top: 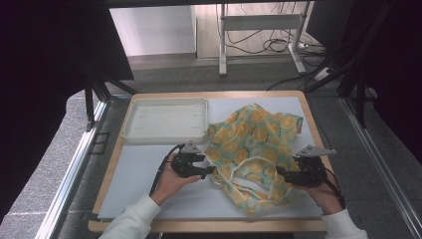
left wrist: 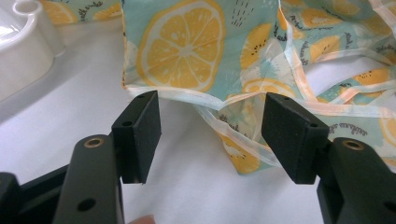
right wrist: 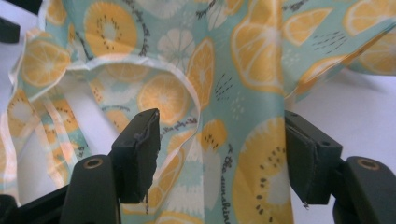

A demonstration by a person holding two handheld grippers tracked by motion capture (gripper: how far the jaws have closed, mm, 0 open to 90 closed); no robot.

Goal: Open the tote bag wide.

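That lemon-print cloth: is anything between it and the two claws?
Nothing visible. The left claw sits open at the cloth's edge, the right claw open over its fabric; the white tray lies off to the side.

text: "the sunshine" | on: lemon-print cloth | partly legible

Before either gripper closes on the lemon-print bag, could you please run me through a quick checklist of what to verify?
1. Left gripper jaws open: ok, both pads stand apart.
2. Bag edge between the left jaws: ok, the white-trimmed hem lies at the pad tips, not pressed.
3. Right gripper jaws open: ok.
4. Fabric between the right jaws: ok, cloth lies in the gap; whether it touches the pads, cannot tell.
5. White tray apart from the bag: cannot tell, the bag's edge lies close to the tray's corner.
6. Bag lying flat: not ok, it is crumpled.
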